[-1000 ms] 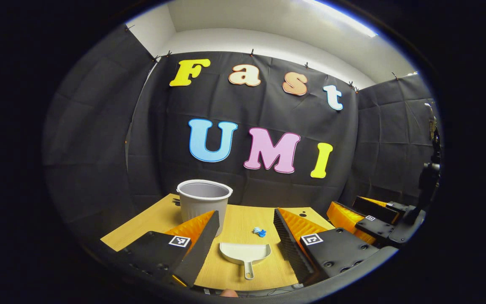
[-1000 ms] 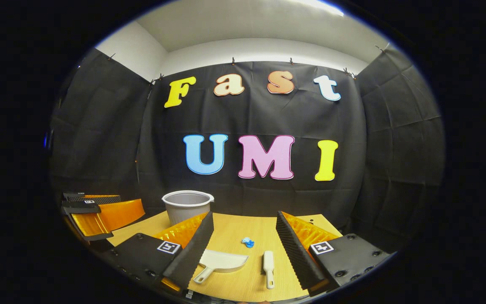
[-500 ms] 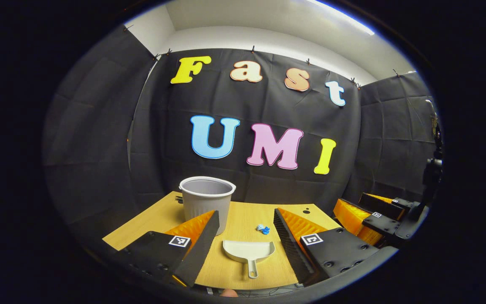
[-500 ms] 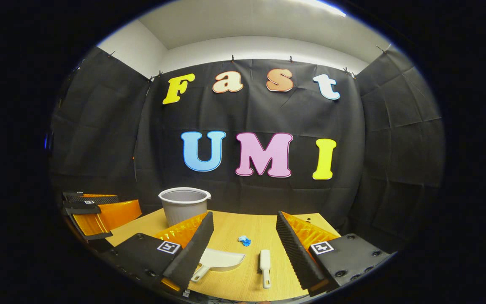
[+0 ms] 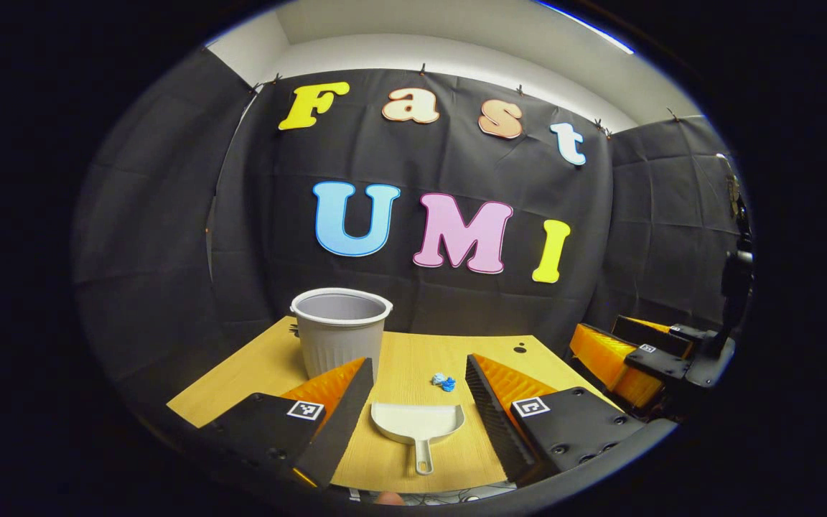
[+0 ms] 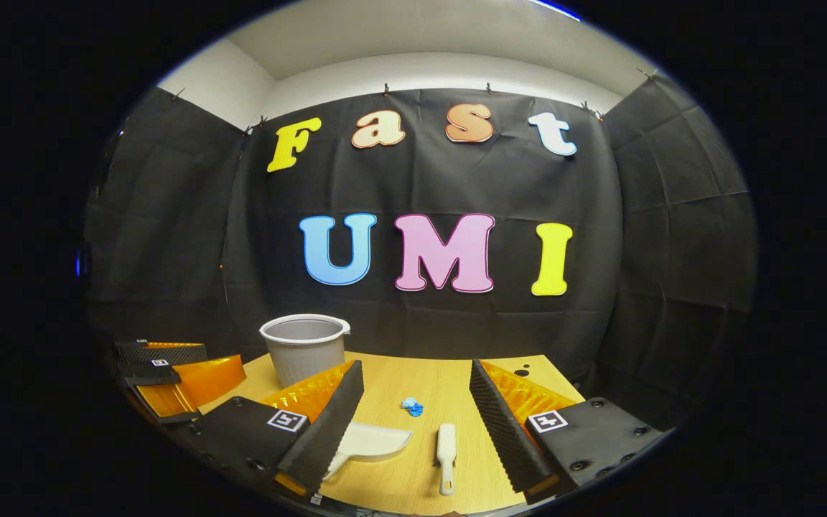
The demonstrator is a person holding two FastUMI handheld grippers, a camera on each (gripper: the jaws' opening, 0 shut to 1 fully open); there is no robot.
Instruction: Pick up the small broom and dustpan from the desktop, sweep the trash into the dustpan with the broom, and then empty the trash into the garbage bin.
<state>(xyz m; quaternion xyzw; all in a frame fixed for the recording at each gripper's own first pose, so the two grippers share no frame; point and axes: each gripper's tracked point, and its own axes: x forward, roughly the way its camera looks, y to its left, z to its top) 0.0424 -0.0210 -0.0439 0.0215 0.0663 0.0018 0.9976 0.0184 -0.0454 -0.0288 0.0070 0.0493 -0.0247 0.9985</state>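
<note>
A: How were the two hand-held grippers held?

B: The left hand-held gripper [image 5: 413, 380] was held above the near edge of the worktop [image 5: 241, 377], its fingers spread wide with nothing between them. The right hand-held gripper [image 6: 417, 384] was likewise spread wide and nothing was gripped by it. In the left gripper view the right hand-held gripper [image 5: 654, 355] was seen at the far right, beyond the worktop's right edge; in the right gripper view the left hand-held gripper [image 6: 162, 366] was seen at the left, off the worktop's left side.

A: Where was the dustpan found?

B: The dustpan [image 5: 418, 422] was laid flat on the worktop, near the front edge, its handle pointed toward the near side. In the left gripper view it was framed between the two fingers, untouched. In the right gripper view the dustpan [image 6: 370, 441] was partly hidden behind that gripper's left finger.

A: And the small broom?

B: The small broom [image 6: 446, 449] was laid on the worktop just right of the dustpan, lengthwise from near to far, apart from it. It was not touched by either gripper.

A: The trash and the bin?

B: A small blue and white scrap of trash [image 5: 444, 382] was seen on the worktop just beyond the dustpan's wide edge. The garbage bin [image 5: 340, 330], a pale ribbed tub, was stood upright at the far left of the worktop, well apart from the trash [image 6: 411, 407].
</note>
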